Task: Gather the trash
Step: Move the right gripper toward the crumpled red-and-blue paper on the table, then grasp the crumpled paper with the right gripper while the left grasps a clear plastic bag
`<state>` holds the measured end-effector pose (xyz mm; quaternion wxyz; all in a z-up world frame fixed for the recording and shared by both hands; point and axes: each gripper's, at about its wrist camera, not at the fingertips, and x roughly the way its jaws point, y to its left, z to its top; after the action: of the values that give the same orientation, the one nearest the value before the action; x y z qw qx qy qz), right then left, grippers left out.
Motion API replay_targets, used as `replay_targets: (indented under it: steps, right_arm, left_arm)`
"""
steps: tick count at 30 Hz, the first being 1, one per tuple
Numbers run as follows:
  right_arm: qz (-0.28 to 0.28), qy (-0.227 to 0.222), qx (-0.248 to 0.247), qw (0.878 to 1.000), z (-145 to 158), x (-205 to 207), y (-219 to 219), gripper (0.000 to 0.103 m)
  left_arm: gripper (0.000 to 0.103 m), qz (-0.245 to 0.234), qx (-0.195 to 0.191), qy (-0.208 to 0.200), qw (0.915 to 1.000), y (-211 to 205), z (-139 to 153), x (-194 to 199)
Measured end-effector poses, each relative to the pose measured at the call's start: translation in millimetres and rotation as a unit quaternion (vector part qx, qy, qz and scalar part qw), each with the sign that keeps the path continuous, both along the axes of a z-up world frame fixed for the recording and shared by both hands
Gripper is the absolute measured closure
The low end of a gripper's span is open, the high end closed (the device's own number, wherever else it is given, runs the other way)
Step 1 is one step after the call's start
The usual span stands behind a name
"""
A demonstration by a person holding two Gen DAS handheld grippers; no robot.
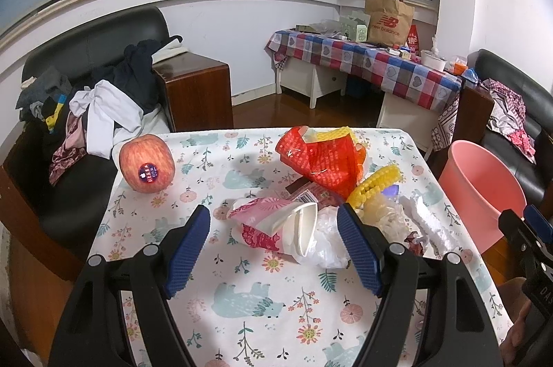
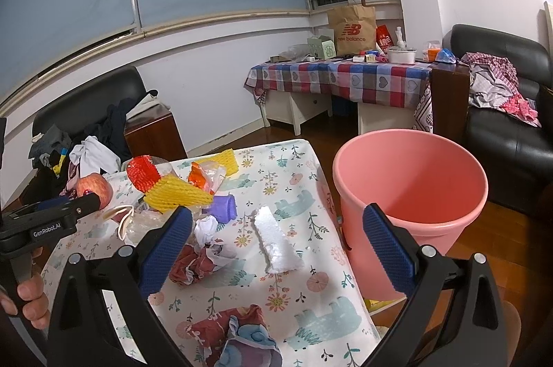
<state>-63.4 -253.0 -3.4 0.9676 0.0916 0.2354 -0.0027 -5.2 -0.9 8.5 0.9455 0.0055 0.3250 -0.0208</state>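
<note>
Two grippers in play, both with their blue fingers spread wide and nothing between them. The left gripper (image 1: 273,242) hovers low over the desk (image 1: 242,315) with its floral bear-print cloth, fingers straddling a crushed paper cup (image 1: 276,227) that lies on its side, mouth toward the camera. Behind the cup sits a heap of trash: a red plastic wrapper (image 1: 321,159), yellow foam fruit netting (image 1: 375,183), some clear plastic film (image 1: 328,242) and a strip of white styrofoam (image 1: 428,225) off to the right. An apple (image 1: 147,163) with a dark sticker stands alone near the desk's far left corner, well apart from the pile.

The right gripper (image 2: 276,240) hangs over the desk's right edge, with the styrofoam strip (image 2: 276,242) and a crumpled white-and-maroon paper wad (image 2: 202,251) showing between its fingers. A pink bin (image 2: 411,194) stands on the floor just beside the desk, looks empty inside. Another crumpled wrapper (image 2: 235,336) with a blue cartoon print lies at the near edge. At far left of the right view a hand (image 2: 29,301) grips the other gripper's handle.
</note>
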Motion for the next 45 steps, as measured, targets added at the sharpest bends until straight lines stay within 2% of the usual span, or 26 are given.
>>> replay_targets:
  steps: [11,18,22,29,35,37,45]
  right_arm:
    - [-0.004,0.006,0.0,1.0,-1.7,-3.0,-10.0,0.004]
    - [-0.01,0.019,0.002,1.0,-4.2,-5.8,-21.5,0.004]
    - [-0.009,0.029,0.004,1.0,-7.7,-8.5,-28.3,0.004]
    - [-0.011,0.05,0.018,0.999,-13.5,-8.7,-38.2,0.004]
    - [-0.002,0.065,0.019,0.998,-18.8,-10.6,-37.0,0.01]
    - [0.003,0.07,0.018,0.997,-19.6,-12.3,-35.7,0.013]
    - [0.052,0.112,0.031,0.992,-27.7,-22.8,-31.5,0.034]
  left_arm:
    - [0.031,-0.004,-0.002,-0.005,1.0,-4.6,4.0,2.5]
    - [0.031,-0.012,-0.019,-0.004,0.9997,2.7,2.4,3.6]
    - [0.032,-0.037,-0.035,-0.001,0.9987,6.1,-0.7,1.0]
    - [0.034,-0.097,-0.034,-0.003,0.9947,-8.2,-6.1,-7.5]
    - [0.035,-0.128,-0.032,0.001,0.9912,-25.1,-10.5,-12.0]
    - [0.038,-0.136,-0.035,0.004,0.99,-28.8,-11.6,-11.4]
    - [0.049,-0.175,-0.034,0.021,0.9838,-50.3,-20.4,-5.3]
